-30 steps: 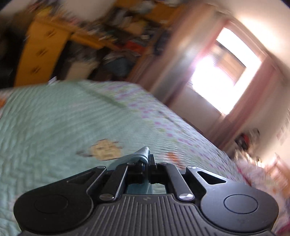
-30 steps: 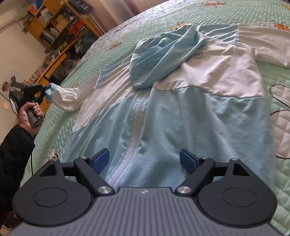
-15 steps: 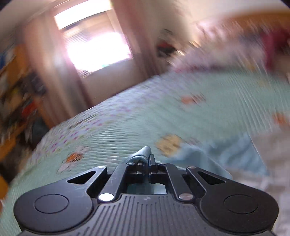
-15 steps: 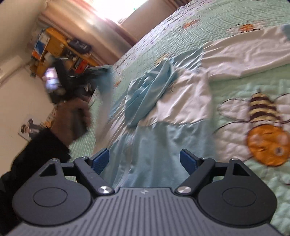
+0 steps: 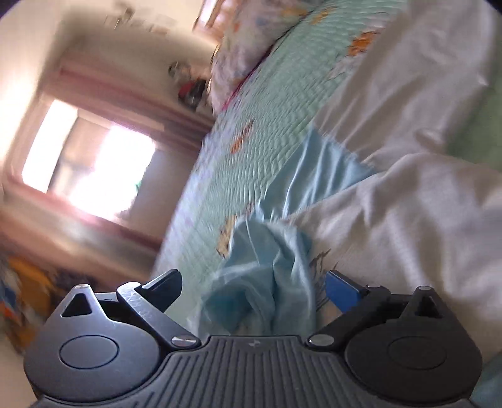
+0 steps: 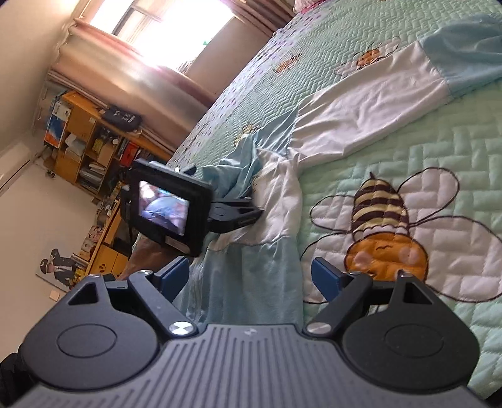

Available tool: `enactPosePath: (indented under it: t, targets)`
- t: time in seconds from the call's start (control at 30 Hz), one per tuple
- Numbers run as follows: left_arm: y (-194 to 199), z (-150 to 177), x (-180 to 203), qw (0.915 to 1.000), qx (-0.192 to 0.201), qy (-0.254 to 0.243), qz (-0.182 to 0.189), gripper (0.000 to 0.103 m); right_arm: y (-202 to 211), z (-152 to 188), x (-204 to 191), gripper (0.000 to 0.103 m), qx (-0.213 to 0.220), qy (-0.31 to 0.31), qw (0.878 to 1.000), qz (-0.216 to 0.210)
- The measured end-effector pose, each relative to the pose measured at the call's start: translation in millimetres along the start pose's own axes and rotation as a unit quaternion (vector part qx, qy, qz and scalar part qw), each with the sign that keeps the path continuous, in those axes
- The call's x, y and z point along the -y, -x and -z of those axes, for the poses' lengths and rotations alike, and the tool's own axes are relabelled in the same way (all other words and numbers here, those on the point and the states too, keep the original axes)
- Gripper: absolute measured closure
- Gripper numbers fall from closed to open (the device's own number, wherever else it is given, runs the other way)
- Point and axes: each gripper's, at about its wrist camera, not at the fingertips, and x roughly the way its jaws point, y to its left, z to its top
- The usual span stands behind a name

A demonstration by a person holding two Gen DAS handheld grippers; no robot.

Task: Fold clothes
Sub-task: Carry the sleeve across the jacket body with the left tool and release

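On top of the green quilted bedspread (image 6: 392,163), a light blue and white jacket (image 6: 251,276) is lying spread out, its white sleeve (image 6: 370,116) reaching away toward the upper right and ending in a blue cuff (image 6: 464,59). A stitched bee (image 6: 386,226) is showing on the quilt just beside the jacket's edge.

The left gripper (image 5: 254,282) is hanging low over the bunched blue cloth (image 5: 260,282) near the jacket's collar, and its jaws are opening; they are standing wide, with the crumpled blue fabric lying between them but neither finger pressing on it. In the right wrist view the same left gripper (image 6: 238,201) is sitting against the blue and white folds, with the small screen on its back (image 6: 166,207) facing the camera.

The right gripper (image 6: 251,276) is hovering over the blue lower part of the jacket, its blue-padded fingers (image 6: 326,279) spread wide and holding nothing; the jacket's edge is running between them.

Off to the left, beyond the bed, wooden shelves (image 6: 81,141) are holding books, boxes and papers in their open compartments, and a dark case (image 6: 120,117) is resting on top. A bright window (image 6: 163,28) with a pinkish curtain (image 6: 131,75) is glowing behind them. A floral pillow (image 5: 251,37) is lying at the far end of the bed in the blurred left wrist view.
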Motion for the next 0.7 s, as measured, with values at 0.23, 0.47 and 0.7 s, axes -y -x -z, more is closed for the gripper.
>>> enactPosePath:
  t: [0.23,0.47,0.7]
  targets:
    - [34.4,-12.4,43.9,0.9834,0.08,-0.153,-0.058,0.004,6.7,1.2,-1.2,0.017,-0.002,-0.008,1.0,0.003]
    - [27.4,14.2,-30.3,0.9976,0.023,0.061,-0.022,0.001,11.4,1.1,6.9,0.017,0.002,-0.026,1.0,0.0]
    - [-17.6,100.4,-130.2,0.8931,-0.073,0.441,0.052,0.003,3.2,8.4,11.6,0.017,-0.01,-0.026,1.0,-0.004]
